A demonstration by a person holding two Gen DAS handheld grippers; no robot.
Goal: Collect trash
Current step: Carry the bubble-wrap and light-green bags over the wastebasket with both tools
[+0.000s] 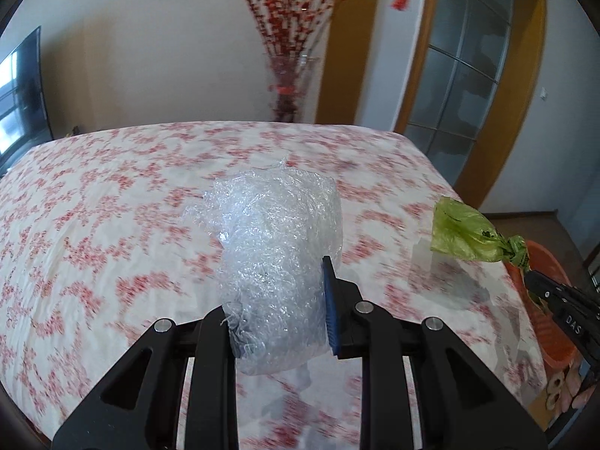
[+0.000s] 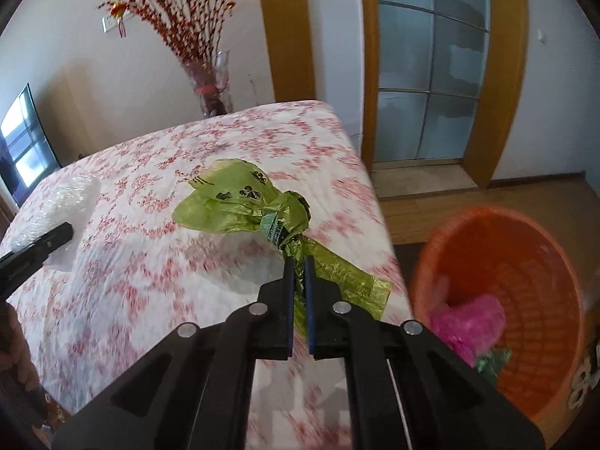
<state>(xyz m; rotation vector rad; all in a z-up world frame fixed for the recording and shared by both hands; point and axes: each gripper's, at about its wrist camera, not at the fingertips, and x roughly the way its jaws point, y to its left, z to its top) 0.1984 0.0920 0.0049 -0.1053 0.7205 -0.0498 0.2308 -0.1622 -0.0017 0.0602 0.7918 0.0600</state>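
My left gripper (image 1: 279, 281) is shut on a crumpled wad of clear bubble wrap (image 1: 277, 240) and holds it just above the table with the red-and-white floral cloth (image 1: 112, 206). My right gripper (image 2: 299, 262) is shut on the knotted tail of a green plastic bag (image 2: 240, 202) with black paw prints, near the table's right edge. The green bag also shows in the left wrist view (image 1: 465, 236), with the right gripper (image 1: 532, 281) behind it. The left gripper (image 2: 65, 234) and the bubble wrap (image 2: 56, 202) show at the left of the right wrist view.
An orange basket (image 2: 525, 247) stands on the floor right of the table, with pink and green trash inside; it also shows in the left wrist view (image 1: 543, 262). A glass vase of red branches (image 2: 212, 82) stands behind the table. A glass door is at the back right.
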